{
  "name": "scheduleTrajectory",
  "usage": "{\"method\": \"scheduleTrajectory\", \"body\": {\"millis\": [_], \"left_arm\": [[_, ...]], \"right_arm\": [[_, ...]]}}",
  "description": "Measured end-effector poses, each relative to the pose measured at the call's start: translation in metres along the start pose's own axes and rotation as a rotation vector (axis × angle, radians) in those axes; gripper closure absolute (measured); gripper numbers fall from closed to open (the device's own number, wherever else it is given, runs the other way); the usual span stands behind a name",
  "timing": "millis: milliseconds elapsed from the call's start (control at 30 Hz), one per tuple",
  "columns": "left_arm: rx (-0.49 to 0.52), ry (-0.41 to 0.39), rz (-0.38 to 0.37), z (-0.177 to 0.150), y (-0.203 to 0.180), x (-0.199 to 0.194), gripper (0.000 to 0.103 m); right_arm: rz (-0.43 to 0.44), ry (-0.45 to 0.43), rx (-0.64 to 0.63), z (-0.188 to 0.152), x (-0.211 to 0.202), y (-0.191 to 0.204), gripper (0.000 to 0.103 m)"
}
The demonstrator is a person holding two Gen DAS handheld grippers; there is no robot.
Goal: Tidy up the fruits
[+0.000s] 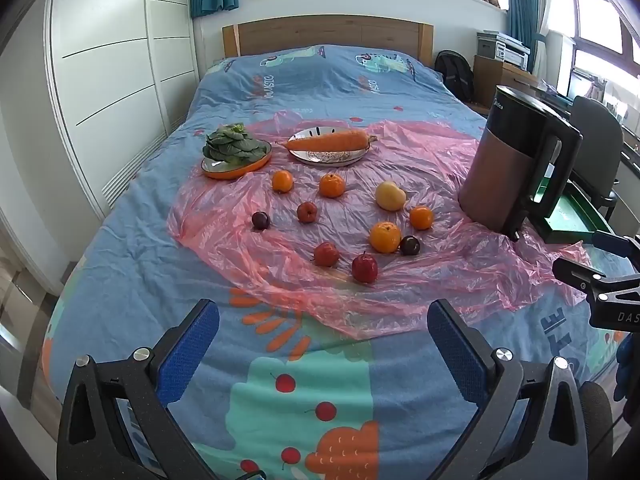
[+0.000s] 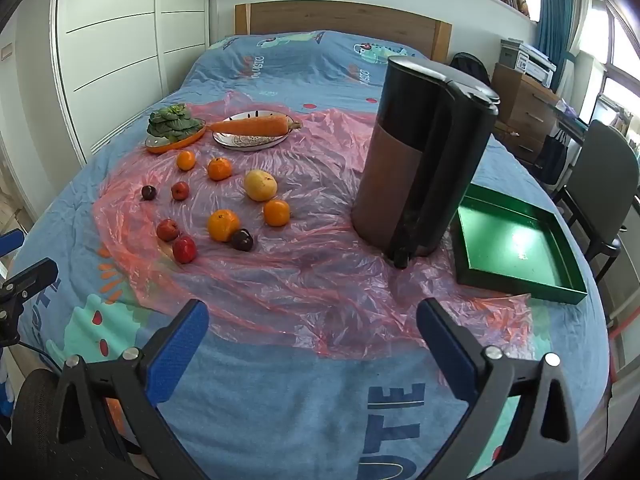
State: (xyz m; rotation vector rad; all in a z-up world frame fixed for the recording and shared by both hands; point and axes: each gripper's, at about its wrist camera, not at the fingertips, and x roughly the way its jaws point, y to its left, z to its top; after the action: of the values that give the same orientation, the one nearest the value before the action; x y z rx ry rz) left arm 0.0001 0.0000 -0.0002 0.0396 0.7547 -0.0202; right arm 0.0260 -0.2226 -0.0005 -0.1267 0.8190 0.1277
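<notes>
Both grippers, left (image 1: 323, 344) and right (image 2: 313, 342), hung open and empty near the bed's edge; fruit (image 1: 385, 237) lay scattered left of the tray (image 2: 568, 288), probably its destination.

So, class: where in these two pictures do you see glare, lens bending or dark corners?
Right wrist view: a bright white glare patch sits on the floor of the green tray, and the window at the right edge is blown out. Left wrist view: the wardrobe lines bow outward from fisheye bending, and the windows at upper right are overexposed. Both views: the corners fall to black.

The kettle (image 1: 516, 168) reads "Midea"; the bedspread (image 2: 394, 400) reads "UTE".
</notes>
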Motion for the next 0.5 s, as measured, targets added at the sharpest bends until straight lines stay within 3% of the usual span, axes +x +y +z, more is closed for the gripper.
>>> {"method": "scheduleTrajectory", "body": {"millis": [500], "left_arm": [[-0.006,0.005,0.001,-0.0023,-0.0005,-0.0002,0.001]], "right_arm": [[0.009,0.002,0.001,0.0,0.0015,0.0017,0.0]]}}
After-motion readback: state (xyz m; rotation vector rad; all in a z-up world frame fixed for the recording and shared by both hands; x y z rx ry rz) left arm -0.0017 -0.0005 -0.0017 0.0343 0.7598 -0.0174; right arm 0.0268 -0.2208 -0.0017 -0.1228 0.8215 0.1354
